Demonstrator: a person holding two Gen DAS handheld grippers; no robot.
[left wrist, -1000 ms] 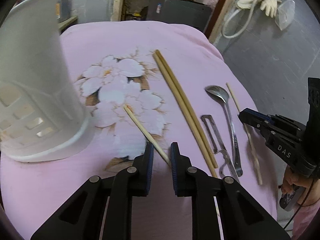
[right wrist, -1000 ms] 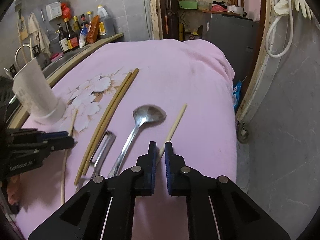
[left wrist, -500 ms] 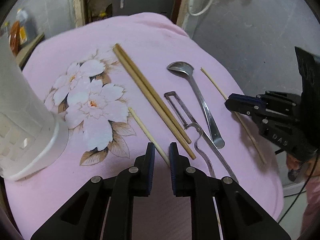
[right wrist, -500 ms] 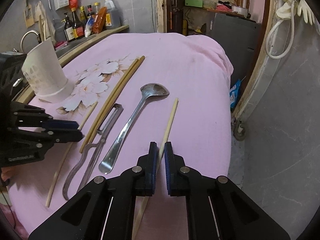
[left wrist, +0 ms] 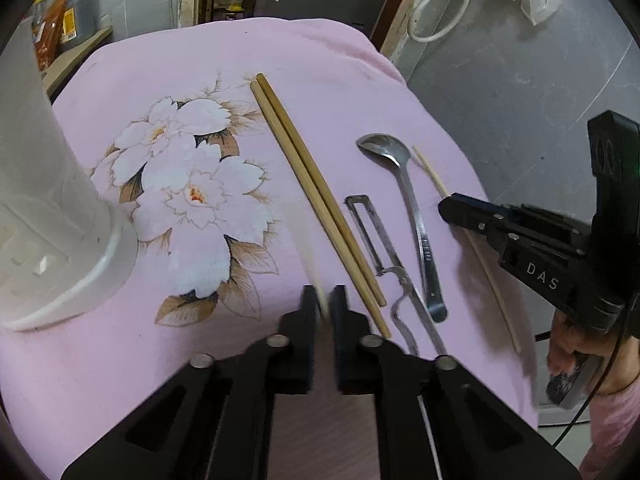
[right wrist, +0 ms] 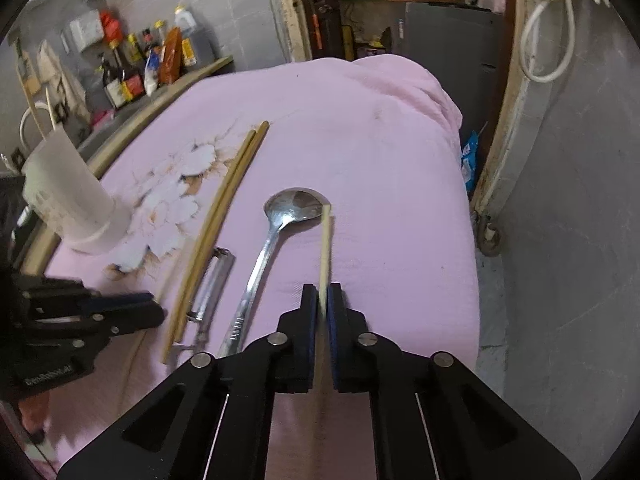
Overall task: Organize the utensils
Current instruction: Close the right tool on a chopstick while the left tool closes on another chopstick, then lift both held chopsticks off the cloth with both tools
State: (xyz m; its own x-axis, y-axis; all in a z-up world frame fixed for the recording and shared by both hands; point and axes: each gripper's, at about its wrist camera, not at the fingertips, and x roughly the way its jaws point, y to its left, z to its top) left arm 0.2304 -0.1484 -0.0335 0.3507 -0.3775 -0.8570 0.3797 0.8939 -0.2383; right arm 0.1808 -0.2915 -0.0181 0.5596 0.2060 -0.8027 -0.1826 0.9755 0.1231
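Observation:
My left gripper (left wrist: 322, 300) is shut on a thin pale chopstick (left wrist: 310, 256), which is motion-blurred and points forward over the pink cloth. My right gripper (right wrist: 322, 300) is shut on a second thin pale chopstick (right wrist: 325, 240), whose tip lies beside the bowl of the steel spoon (right wrist: 276, 228). A pair of thicker wooden chopsticks (left wrist: 316, 196), a metal peeler (left wrist: 380, 252) and the spoon (left wrist: 408, 208) lie side by side on the cloth. The white utensil holder (left wrist: 44, 200) stands at the left; it also shows in the right wrist view (right wrist: 68, 196).
The pink flowered cloth (left wrist: 192, 184) covers a table whose right edge drops to a grey floor (right wrist: 560, 280). Bottles (right wrist: 140, 64) stand on a counter at the back left. A doorway and dark cabinet (right wrist: 440, 40) lie behind the table.
The left gripper's chopstick has lifted off the cloth and blurred with motion. The right gripper has swung its chopstick so the tip now sits by the spoon bowl.

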